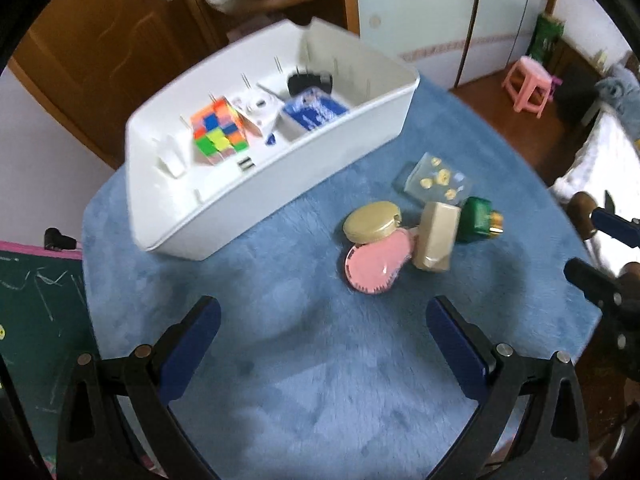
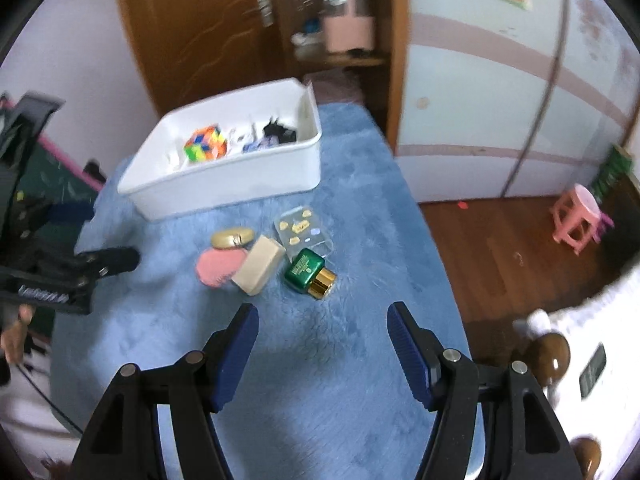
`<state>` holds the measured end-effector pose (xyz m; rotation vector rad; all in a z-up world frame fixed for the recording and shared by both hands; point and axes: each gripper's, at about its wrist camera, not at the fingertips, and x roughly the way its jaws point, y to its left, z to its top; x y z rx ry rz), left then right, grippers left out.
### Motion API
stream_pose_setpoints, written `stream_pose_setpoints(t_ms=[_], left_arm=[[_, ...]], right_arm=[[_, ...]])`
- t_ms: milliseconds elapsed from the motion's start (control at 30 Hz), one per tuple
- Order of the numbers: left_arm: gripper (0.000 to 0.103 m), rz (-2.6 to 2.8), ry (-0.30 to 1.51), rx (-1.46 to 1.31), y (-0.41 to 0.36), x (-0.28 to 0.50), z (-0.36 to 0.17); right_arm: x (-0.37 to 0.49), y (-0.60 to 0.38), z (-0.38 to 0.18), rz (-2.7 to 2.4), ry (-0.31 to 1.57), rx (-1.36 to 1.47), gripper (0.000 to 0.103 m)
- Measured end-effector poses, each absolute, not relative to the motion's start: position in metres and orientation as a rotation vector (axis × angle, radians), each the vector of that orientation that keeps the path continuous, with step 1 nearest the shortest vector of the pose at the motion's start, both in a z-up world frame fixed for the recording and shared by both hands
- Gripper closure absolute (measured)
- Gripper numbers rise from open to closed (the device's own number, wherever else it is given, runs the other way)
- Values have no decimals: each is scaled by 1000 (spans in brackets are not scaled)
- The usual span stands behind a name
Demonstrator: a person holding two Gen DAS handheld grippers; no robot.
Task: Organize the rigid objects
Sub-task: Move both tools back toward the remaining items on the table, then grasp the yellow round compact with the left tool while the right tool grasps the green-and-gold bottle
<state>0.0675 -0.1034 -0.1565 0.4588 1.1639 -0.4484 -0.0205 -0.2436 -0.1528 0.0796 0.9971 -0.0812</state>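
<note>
A white bin [image 1: 224, 204] [image 2: 224, 188] stands at the back of the blue fleece table [image 1: 304, 360] [image 2: 320, 360] and holds a colourful cube [image 1: 218, 132] [image 2: 205, 144] and several other items. In front of it lie a gold compact [image 1: 374, 222] [image 2: 232, 238], a pink heart-shaped case [image 1: 376, 266] [image 2: 218, 266], a beige box [image 1: 436, 240] [image 2: 260, 266], a clear box [image 1: 434, 178] [image 2: 302, 228] and a green bottle with a gold cap [image 1: 478, 220] [image 2: 310, 274]. My left gripper [image 1: 322, 314] [image 2: 104, 260] hangs open above the bare fleece. My right gripper [image 2: 323, 318] [image 1: 592, 240] is open too, just short of the green bottle, holding nothing.
A green chalkboard [image 1: 36, 300] borders the table on the left. Beyond the table's right edge there is wooden floor with a pink stool [image 1: 530, 84] [image 2: 580, 216] and a white bed [image 1: 604, 168]. A wooden cabinet [image 2: 240, 20] stands behind the bin.
</note>
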Motion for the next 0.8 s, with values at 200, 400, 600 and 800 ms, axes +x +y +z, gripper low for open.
stream_pose_setpoints(t_ms=[200,400,600,800], left_arm=[[1,-394,1249,441,-124,103,-194],[1,-432,1267,523,-142,104,-215],[11,-454,1278,564,-150,107,-226],[15,-501,1289,539,-153,114,-227]], right_arm=[[18,-251,-203,58,1055,-47,35],[46,-255,-230,157,1079,-91,35],[57,-246,-241,238,1076,-124,45],[64,-245,-244,280,1077,-99,58]])
